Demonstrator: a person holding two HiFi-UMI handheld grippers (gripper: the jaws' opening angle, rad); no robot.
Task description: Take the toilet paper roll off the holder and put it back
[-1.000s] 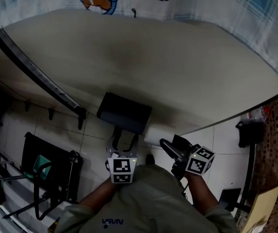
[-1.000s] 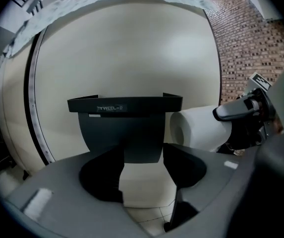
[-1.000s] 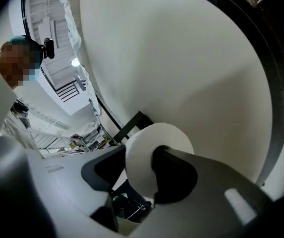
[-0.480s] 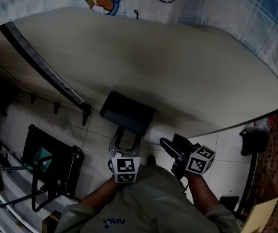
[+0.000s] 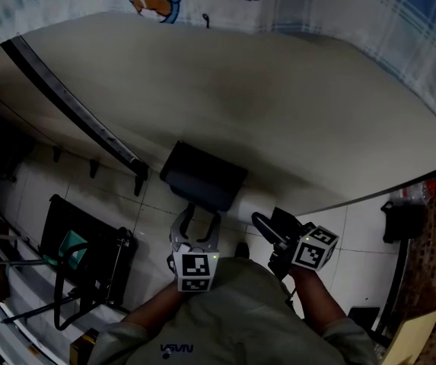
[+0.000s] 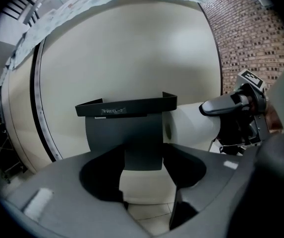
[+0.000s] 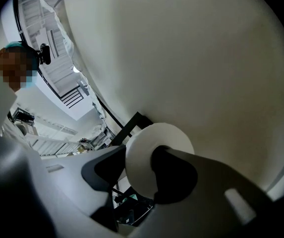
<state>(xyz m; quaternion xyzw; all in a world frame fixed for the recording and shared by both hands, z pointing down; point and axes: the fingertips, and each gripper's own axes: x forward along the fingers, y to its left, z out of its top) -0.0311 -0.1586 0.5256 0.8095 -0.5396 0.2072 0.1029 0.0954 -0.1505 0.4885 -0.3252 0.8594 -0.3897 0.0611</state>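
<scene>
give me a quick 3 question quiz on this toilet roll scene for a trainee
1. True or false: the right gripper is closed on the toilet paper roll.
2. In the left gripper view, on which side of the black holder is the roll? A: left. B: right. C: on top.
3. Fill in: the left gripper holds nothing; its fingers stand ____ in front of the holder.

Key: 1 true; 2 B; 3 apart.
</scene>
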